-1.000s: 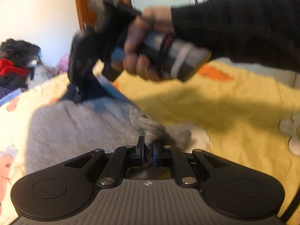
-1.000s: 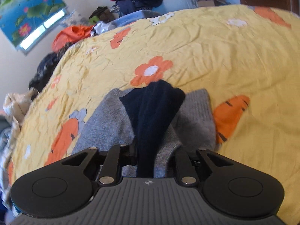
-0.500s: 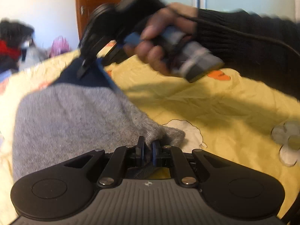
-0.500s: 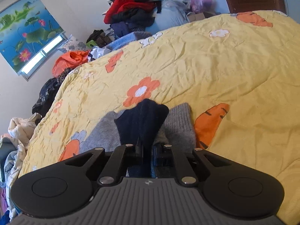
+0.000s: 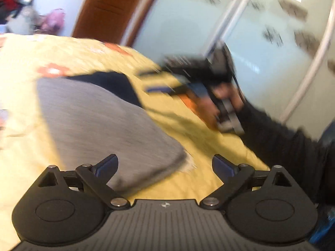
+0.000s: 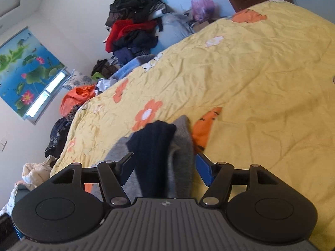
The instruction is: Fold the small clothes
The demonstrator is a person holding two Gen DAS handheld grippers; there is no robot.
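Sweater between spread right gripper fingers, seemingly unpinched.

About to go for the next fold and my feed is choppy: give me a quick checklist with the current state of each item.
1. Left gripper open, free of cloth: ok.
2. Right gripper open: ok.
3. Right fingers clear of the grey garment: not ok, cloth lies between them.
4. Navy part folded over the grey: ok.
5. Garment flat on the yellow quilt: cannot tell, the left view is blurred.
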